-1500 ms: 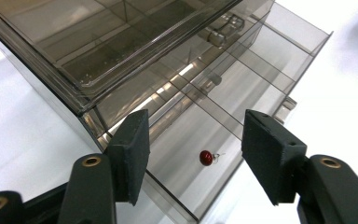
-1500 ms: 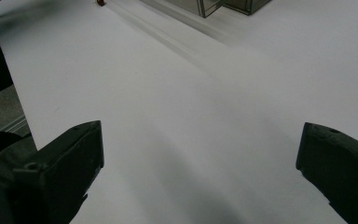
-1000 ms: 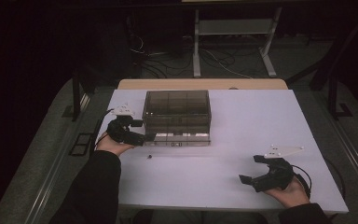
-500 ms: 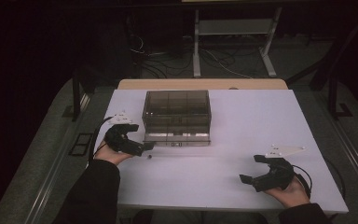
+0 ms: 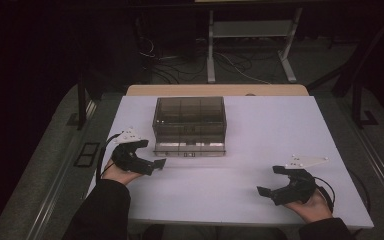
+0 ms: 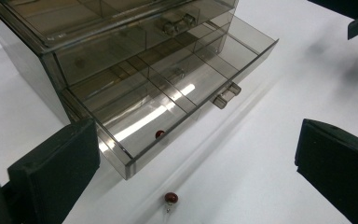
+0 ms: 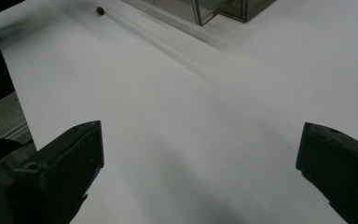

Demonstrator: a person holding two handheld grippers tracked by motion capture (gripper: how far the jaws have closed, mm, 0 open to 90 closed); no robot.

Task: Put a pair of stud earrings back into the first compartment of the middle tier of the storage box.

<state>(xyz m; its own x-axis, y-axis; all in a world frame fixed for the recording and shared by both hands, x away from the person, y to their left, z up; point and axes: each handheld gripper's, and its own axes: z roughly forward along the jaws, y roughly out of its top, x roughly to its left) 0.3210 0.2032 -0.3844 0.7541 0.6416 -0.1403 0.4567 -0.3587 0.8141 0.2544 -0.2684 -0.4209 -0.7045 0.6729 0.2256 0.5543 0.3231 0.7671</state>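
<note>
the small red bead (image 6: 170, 198) lies on the white bench (image 5: 260, 140), just in front of the open bottom drawer (image 6: 177, 93) of the smoky clear box (image 5: 190, 117). it is round, so it points no way. the drawer's long side runs along the box front. the left tool (image 5: 152, 165) has pulled back from the drawer and its jaws have just opened wide, holding nothing. the left gripper view shows a second bead (image 6: 159, 134) inside the drawer. the right tool (image 5: 270, 182) rests wide open, well apart.

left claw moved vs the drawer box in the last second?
Yes. In the high view the left claw has drawn back from the drawer box toward the table's near edge; its jaws have just been opening, nothing between them.
</note>
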